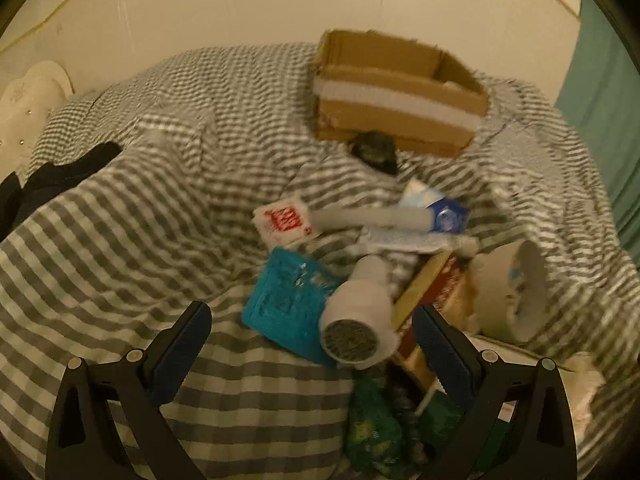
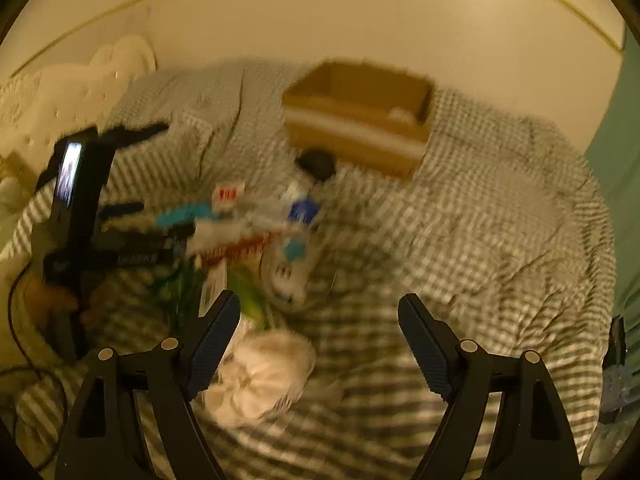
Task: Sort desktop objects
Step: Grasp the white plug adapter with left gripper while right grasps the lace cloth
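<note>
A pile of small items lies on a grey-checked bedspread (image 1: 120, 240). It holds a white hair dryer (image 1: 360, 312), a blue packet (image 1: 284, 300), a white box with red print (image 1: 284, 220), a white tube (image 1: 372, 218), a blue sachet (image 1: 448, 216), a tape roll (image 1: 508, 292) and a green bag (image 1: 372, 432). My left gripper (image 1: 312, 320) stands open just above the hair dryer and blue packet, holding nothing. My right gripper (image 2: 318, 306) is open and empty over the bedspread, to the right of the blurred pile and the tape roll (image 2: 292, 268). A crumpled white wad (image 2: 264, 376) lies by its left finger.
An open cardboard box (image 1: 400, 92) sits at the back of the bed, with a dark round object (image 1: 374, 152) in front of it. A white padded headboard (image 2: 60, 96) is at the left. A lit phone screen (image 2: 70, 176) on the other hand-held device shows at the left. A teal curtain (image 1: 600, 80) hangs at the right.
</note>
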The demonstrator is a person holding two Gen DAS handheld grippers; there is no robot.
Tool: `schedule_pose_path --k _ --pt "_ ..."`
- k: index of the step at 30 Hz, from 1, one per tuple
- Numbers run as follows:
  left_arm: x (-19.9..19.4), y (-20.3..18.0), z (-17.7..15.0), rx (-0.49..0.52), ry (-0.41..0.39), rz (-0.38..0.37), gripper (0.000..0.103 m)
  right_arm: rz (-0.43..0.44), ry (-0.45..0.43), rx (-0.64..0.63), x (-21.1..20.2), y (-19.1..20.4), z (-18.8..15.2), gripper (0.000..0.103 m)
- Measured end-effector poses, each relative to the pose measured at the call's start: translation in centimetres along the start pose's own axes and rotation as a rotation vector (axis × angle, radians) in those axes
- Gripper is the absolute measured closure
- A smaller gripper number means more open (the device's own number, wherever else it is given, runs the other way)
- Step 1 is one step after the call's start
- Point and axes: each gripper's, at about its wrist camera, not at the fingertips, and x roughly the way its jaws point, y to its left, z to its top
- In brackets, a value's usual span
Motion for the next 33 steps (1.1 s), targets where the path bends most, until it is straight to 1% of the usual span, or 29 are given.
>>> schedule_pose_path --k 2,4,5,6,7,8,9,11,13,14,15,18,20,25,26,27,29,31,33 --pt "0.8 -0.3 -0.1 0.007 0.034 -0.013 0.000 0.018 0.048 -0.021 1.0 0.4 -0.6 0.021" --pt "1.7 -0.6 -0.6 0.024 0.065 -0.032 0.000 0.066 0.098 -0.030 2.1 0.8 -1.2 0.021" --pt "2.0 -1.1 -0.7 0.038 0.072 -0.027 0.003 0.083 0.128 -0.039 2.7 1.0 -1.4 0.022" --pt "2.0 -1.6 -0.7 0.054 0.070 -0.012 0.006 0.089 0.163 -0.053 3.5 1.2 -1.8 0.030" --pt "1.9 -1.9 -0.6 0.073 0.066 -0.003 0.013 0.087 0.193 -0.069 4.4 1.5 -2.2 0.035" --pt "2.1 -2.2 -0.3 0.085 0.071 -0.009 0.021 0.092 0.217 -0.079 5.0 1.5 -2.4 0.046" --pt "2.5 -2.5 -0.2 0.096 0.083 -0.049 0.031 0.102 0.230 -0.083 5.5 1.6 -2.6 0.060" --pt "2.7 -2.7 -0.1 0.096 0.095 -0.107 0.046 0.130 0.256 -0.094 6.6 1.8 -2.9 0.078" --pt "2.3 -2.7 -0.2 0.101 0.092 -0.117 0.053 0.124 0.239 -0.114 6.7 2.2 -2.9 0.087" --pt "2.0 -2.6 -0.3 0.099 0.090 -0.135 0.062 0.129 0.208 -0.114 6.1 2.1 -2.7 0.090" --pt "1.9 -2.4 -0.3 0.097 0.087 -0.146 0.065 0.133 0.181 -0.107 5.5 1.9 -2.3 0.090" --pt "1.2 -2.2 -0.5 0.086 0.070 -0.150 0.065 0.115 0.086 -0.071 3.6 0.8 -0.9 0.090" --pt "1.5 -2.2 -0.3 0.085 0.079 -0.152 0.065 0.099 0.041 -0.062 2.6 0.2 0.0 0.090" --pt "1.2 -2.4 0.1 0.095 0.053 -0.148 0.066 0.093 0.011 -0.025 2.6 -1.0 1.3 0.090" --pt "1.0 -2.4 0.1 0.095 0.043 -0.150 0.074 0.094 0.012 -0.019 2.7 -1.2 1.6 0.090" --pt "0.7 -2.3 0.2 0.097 0.030 -0.150 0.079 0.094 0.008 -0.013 2.7 -1.4 1.8 0.090" --pt "0.3 -2.2 0.3 0.091 0.015 -0.159 0.080 0.100 0.003 -0.007 2.5 -1.7 1.9 0.090" --pt "0.5 -2.1 0.2 0.090 0.020 -0.161 0.080 0.104 0.000 -0.001 2.3 -1.9 2.0 0.090" --pt "1.1 -2.3 0.2 0.094 0.047 -0.168 0.078 0.106 -0.005 0.006 2.2 -2.2 2.0 0.090"
